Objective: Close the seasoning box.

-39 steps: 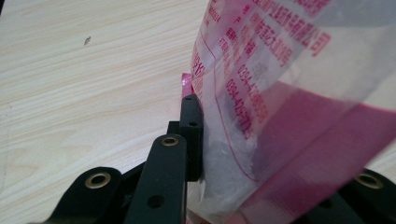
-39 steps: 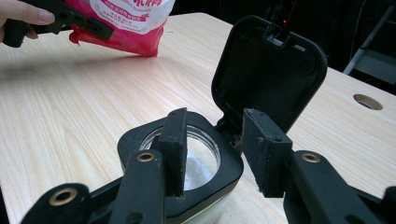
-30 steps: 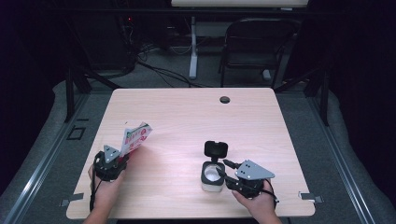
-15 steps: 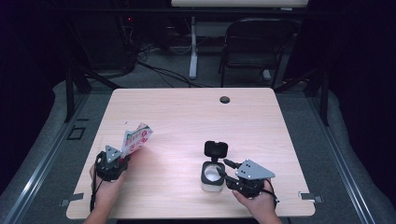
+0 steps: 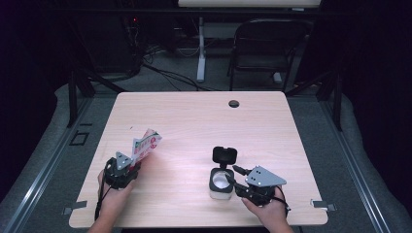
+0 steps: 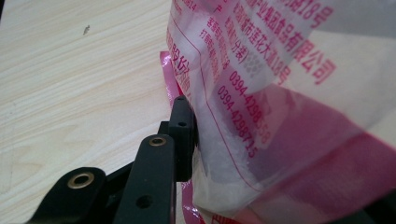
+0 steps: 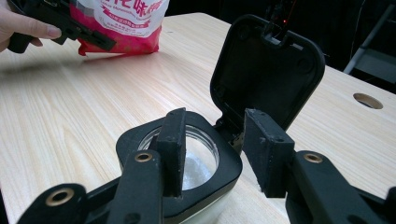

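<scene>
Standing on the table (image 5: pixel 194 116) at its front left, the bag (image 5: pixel 145 144) sits between the left gripper's (image 5: pixel 127 167) jaws, which have just been opening; one pad touches it. The right gripper (image 7: pixel 215 149) straddles the open jar's (image 5: pixel 219 180) rim corner, jaws moderately wide, grip uncertain; lid (image 7: pixel 266 70) upright.

A light wooden table (image 5: pixel 194 121) stands on a grey floor (image 5: pixel 320 116). Behind it, in the dark, is a black folding chair (image 5: pixel 265 48). Black cables (image 5: pixel 165 73) lie on the floor.
</scene>
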The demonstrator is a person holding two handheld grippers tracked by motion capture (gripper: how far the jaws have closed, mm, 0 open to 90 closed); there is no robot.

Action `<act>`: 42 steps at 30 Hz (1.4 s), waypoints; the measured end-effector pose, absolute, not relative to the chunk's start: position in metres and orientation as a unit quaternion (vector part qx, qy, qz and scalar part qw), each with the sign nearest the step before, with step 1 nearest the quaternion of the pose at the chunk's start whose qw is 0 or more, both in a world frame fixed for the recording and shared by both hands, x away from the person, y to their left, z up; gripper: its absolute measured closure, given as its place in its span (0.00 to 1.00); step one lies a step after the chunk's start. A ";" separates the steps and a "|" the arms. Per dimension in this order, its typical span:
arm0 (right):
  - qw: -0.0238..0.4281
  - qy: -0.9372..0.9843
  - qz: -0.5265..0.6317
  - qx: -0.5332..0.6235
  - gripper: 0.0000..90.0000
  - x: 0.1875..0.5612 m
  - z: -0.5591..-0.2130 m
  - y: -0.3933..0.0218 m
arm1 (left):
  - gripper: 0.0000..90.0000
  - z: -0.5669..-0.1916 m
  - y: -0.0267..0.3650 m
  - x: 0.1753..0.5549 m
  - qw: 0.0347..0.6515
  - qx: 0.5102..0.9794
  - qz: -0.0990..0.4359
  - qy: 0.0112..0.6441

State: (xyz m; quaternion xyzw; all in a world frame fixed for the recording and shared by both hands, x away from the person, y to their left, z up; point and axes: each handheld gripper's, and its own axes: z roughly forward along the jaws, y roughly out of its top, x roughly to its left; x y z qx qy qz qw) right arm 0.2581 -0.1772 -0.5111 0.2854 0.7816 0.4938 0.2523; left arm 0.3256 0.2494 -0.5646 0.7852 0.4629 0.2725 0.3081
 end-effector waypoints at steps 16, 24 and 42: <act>0.253 0.780 0.495 0.288 0.66 0.258 -0.512 -0.177 | 0.68 -0.569 0.248 0.327 0.321 0.788 0.254 0.460; 0.253 0.780 0.495 0.288 0.66 0.258 -0.512 -0.177 | 0.63 -0.568 0.247 0.325 0.325 0.792 0.251 0.453; 0.253 0.779 0.495 0.291 0.65 0.258 -0.511 -0.178 | 0.39 -0.570 0.230 0.315 0.303 0.826 0.252 0.404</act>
